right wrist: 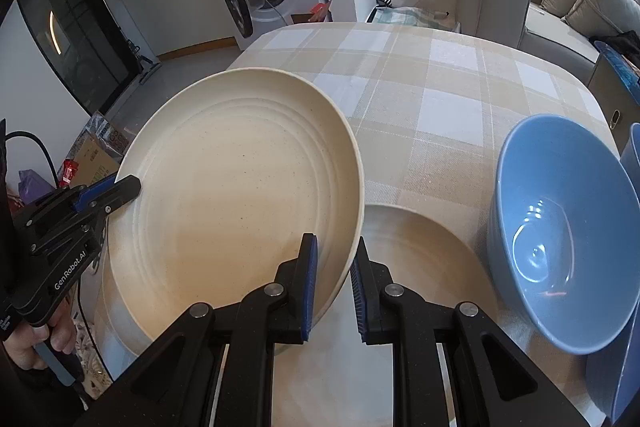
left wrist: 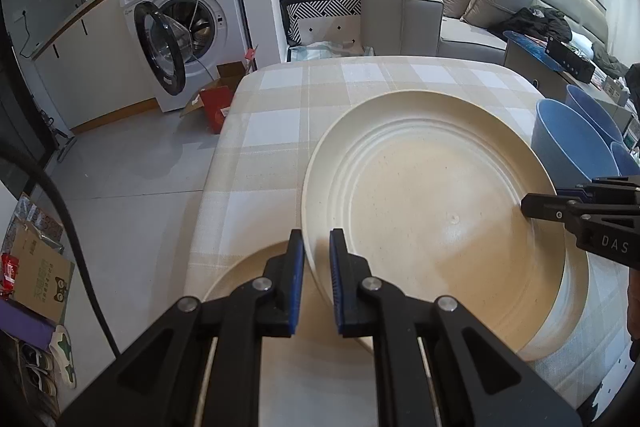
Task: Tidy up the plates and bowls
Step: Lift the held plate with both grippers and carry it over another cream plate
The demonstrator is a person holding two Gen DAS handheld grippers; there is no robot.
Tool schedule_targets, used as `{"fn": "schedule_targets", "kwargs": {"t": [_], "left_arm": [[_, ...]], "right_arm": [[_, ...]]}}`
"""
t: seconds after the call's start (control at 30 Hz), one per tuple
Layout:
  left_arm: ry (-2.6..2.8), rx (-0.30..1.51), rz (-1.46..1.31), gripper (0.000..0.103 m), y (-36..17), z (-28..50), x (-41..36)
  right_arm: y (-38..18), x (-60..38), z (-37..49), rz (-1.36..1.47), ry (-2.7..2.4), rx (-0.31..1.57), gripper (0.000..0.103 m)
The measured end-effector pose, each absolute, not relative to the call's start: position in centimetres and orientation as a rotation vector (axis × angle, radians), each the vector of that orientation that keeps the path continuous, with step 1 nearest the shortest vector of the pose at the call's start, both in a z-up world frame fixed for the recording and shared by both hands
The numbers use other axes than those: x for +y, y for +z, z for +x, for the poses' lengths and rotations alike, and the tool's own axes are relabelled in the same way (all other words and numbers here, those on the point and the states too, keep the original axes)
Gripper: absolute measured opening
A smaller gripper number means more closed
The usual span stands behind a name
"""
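**Cream plate being held at both edges above the checked table**

A table [right wrist: 440,75] spread with a beige-and-white checked cloth is being shown, and behind it a white washing machine [left wrist: 188,7] is seen with its round door hanging open. A grey sofa [left wrist: 440,15] with cushions is being glimpsed at the far side of the room, and cardboard boxes are lying on the tiled floor.

A large cream plate [right wrist: 240,187] with ringed grooves is being held tilted above the cloth, empty. Beneath it a second cream plate [right wrist: 420,255] is lying flat on the table, partly covered by the raised one. Just to the right, a blue bowl [right wrist: 560,227] is standing on the cloth, empty too, with more blue bowls being glimpsed at the frame's edge behind it.

The left gripper [left wrist: 316,267] is being clamped on the near left rim of the raised plate, blue pads pressed to either side of the edge. The right gripper [right wrist: 336,267] is being clamped on the opposite rim in the same way. Both tools are being angled steeply downward, and a hand [right wrist: 32,343] is being seen wrapped around the left tool's handle.
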State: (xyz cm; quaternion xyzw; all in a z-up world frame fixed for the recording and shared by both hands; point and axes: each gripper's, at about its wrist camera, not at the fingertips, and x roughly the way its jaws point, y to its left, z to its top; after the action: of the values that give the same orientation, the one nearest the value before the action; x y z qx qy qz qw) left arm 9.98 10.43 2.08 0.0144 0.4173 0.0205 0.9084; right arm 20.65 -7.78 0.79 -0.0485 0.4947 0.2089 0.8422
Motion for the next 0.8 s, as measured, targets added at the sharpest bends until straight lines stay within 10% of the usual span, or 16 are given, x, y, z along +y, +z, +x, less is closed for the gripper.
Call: {"fn": "schedule_targets", "kwargs": {"t": [0.8], "left_arm": [[-0.015,0.872,0.052,0.010,1.0,6.5,6.9]], "right_arm": [[-1.1,-11.7,15.1,-0.096,0.438,1.094,0.017]]}}
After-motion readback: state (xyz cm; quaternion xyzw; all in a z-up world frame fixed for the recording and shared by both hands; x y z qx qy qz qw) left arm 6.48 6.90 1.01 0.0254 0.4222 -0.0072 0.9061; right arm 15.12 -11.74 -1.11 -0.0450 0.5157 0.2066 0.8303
